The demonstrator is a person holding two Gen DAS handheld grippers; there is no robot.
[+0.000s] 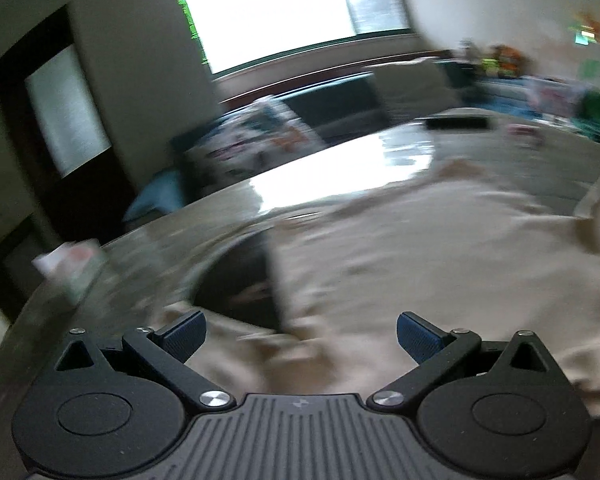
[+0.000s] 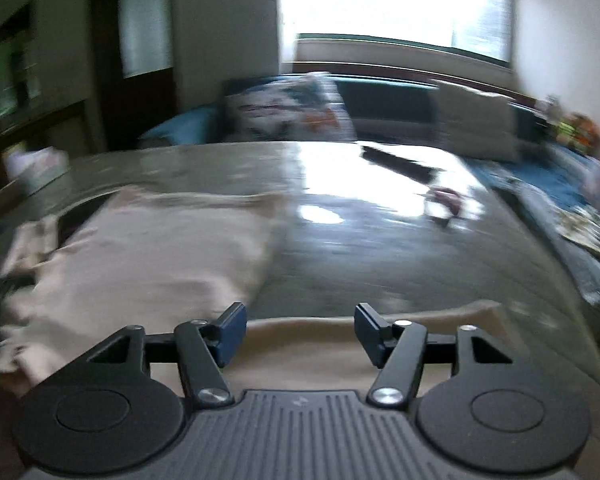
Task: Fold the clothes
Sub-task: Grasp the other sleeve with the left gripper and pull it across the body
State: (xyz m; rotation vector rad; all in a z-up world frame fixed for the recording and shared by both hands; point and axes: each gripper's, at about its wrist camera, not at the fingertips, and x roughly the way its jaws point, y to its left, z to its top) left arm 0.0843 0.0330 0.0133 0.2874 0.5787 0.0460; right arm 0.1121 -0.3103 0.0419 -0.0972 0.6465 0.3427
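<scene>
Left wrist: beige garment (image 1: 420, 248) rumpled, motion-blurred.

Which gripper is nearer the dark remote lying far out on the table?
Right gripper, probably: the remote lies ahead of it across bare table, while from the left gripper it sits far off beyond the beige garment.

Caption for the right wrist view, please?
Right gripper open above a beige garment on a glossy table.

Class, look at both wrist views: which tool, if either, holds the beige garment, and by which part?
Neither. The left tool and right tool both stand open above the beige garment, pads gripping nothing.
</scene>
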